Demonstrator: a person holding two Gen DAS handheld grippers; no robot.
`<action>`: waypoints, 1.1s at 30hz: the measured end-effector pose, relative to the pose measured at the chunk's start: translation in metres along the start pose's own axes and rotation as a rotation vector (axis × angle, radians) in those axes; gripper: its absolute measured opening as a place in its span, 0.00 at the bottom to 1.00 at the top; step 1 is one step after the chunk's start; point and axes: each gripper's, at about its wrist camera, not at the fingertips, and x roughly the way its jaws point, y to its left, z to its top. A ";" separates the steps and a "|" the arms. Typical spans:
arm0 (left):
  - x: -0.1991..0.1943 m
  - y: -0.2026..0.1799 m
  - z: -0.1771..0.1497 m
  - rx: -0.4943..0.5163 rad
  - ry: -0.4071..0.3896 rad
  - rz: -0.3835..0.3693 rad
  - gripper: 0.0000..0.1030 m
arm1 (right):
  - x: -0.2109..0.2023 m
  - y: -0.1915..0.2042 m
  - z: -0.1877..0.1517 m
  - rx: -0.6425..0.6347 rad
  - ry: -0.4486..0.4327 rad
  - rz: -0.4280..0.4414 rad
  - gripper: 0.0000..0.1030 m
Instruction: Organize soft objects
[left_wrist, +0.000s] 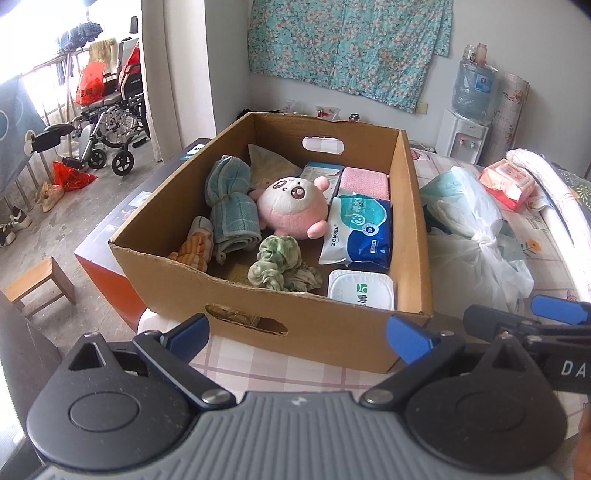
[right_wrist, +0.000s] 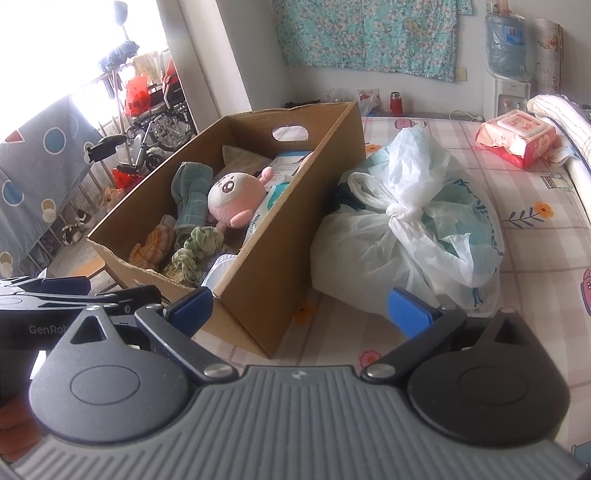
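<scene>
A cardboard box (left_wrist: 303, 339) (right_wrist: 258, 284) stands on the bed. Inside lie a pink and white plush (left_wrist: 291, 206) (right_wrist: 236, 199), a rolled teal towel (left_wrist: 231, 206) (right_wrist: 192, 195), an orange striped cloth (left_wrist: 195, 251) (right_wrist: 151, 247), a crumpled green cloth (left_wrist: 280, 269) (right_wrist: 195, 254), wipe packs (left_wrist: 358, 232) and a pink cloth (left_wrist: 365, 182). My left gripper (left_wrist: 295, 330) hovers open before the box's near wall, with nothing between its fingers. My right gripper (right_wrist: 299, 306) stands open beside the box's near right corner, empty. A knotted white plastic bag (right_wrist: 406, 236) (left_wrist: 472, 251) sits right of the box.
A pink tissue pack (right_wrist: 517, 138) (left_wrist: 509, 181) lies on the bed sheet (right_wrist: 535, 229) far right, by a rolled quilt (right_wrist: 561, 118). A water dispenser (right_wrist: 506, 62) stands against the back wall. A wheelchair (left_wrist: 107, 110) and a small wooden stool (left_wrist: 37, 284) stand on the floor left.
</scene>
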 end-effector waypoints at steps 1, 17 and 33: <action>0.000 0.001 0.000 -0.001 -0.001 0.002 1.00 | 0.001 0.001 0.000 -0.003 0.002 -0.003 0.99; 0.001 0.012 0.002 -0.018 -0.004 0.022 0.99 | 0.007 0.017 0.002 -0.045 0.015 -0.018 0.99; 0.003 0.013 0.000 -0.033 0.009 0.015 0.99 | 0.010 0.018 0.002 -0.042 0.022 -0.015 0.99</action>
